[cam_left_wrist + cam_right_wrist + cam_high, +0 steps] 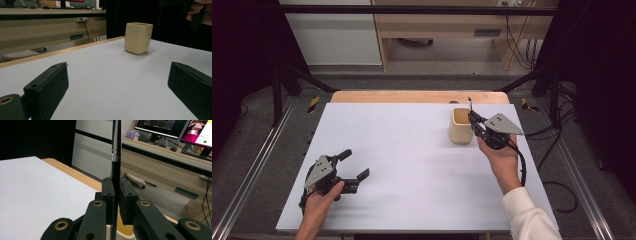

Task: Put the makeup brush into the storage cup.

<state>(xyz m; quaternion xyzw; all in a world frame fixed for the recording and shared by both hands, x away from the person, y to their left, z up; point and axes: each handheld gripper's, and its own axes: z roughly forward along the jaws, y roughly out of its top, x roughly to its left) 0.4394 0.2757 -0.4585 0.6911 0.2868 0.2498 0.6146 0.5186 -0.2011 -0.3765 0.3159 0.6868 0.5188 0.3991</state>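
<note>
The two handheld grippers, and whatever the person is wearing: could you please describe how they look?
Both the left gripper and the right gripper are black, each topped with a grey three-cornered plate. Black padded fingers sit on links with brass-coloured pivots. A black cable trails from the right one. The right arm wears a white sleeve.

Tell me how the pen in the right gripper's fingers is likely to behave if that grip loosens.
The pen looks stiff, slim and glossy, so it would probably slip straight down. It stands upright in the right gripper above the cream cup, so it may drop in. On the table, its round barrel would likely roll.
</note>
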